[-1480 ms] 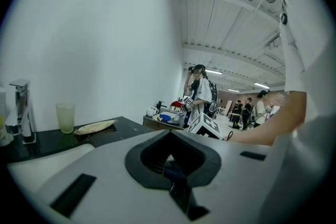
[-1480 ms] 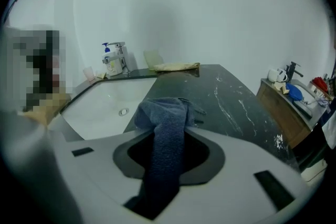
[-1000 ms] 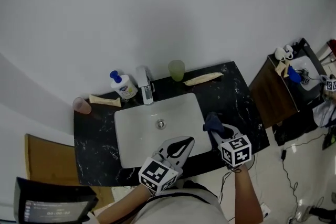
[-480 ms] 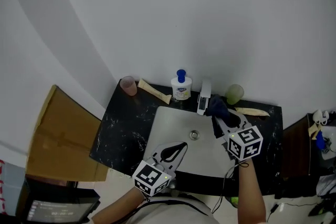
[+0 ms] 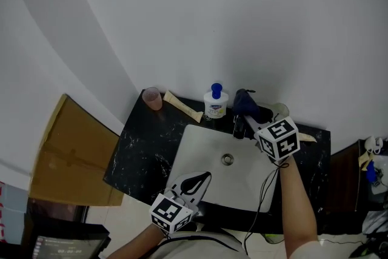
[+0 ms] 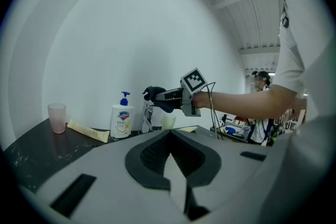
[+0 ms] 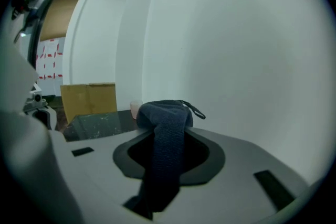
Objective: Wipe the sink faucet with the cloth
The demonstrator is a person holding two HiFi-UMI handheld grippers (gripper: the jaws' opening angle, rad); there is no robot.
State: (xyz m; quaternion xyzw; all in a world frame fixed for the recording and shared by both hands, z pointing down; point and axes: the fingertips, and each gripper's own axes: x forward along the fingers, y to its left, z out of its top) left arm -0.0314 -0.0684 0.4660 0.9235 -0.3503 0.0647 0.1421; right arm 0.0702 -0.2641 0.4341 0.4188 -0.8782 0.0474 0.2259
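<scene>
My right gripper (image 5: 248,111) is shut on a dark blue cloth (image 5: 244,101), which bunches out past its tips. It holds the cloth over the top of the chrome faucet (image 5: 238,126) at the back of the white sink (image 5: 200,154); whether cloth and faucet touch I cannot tell. In the right gripper view the cloth (image 7: 165,118) drapes down between the jaws. The left gripper view shows cloth (image 6: 153,94), right gripper (image 6: 168,96) and faucet (image 6: 147,118) from the side. My left gripper (image 5: 203,176) hovers at the sink's front edge, shut and empty.
On the black counter (image 5: 142,148) stand a soap pump bottle (image 5: 216,104), a pink cup (image 5: 152,98) and a beige tube (image 5: 182,107) left of the faucet. A green cup (image 5: 280,110) stands behind my right gripper. A cardboard sheet (image 5: 73,154) leans at the left.
My right gripper carried the cloth up from the counter's front right to above the faucet. My left gripper drew back toward the sink's front edge. The head view swung left.
</scene>
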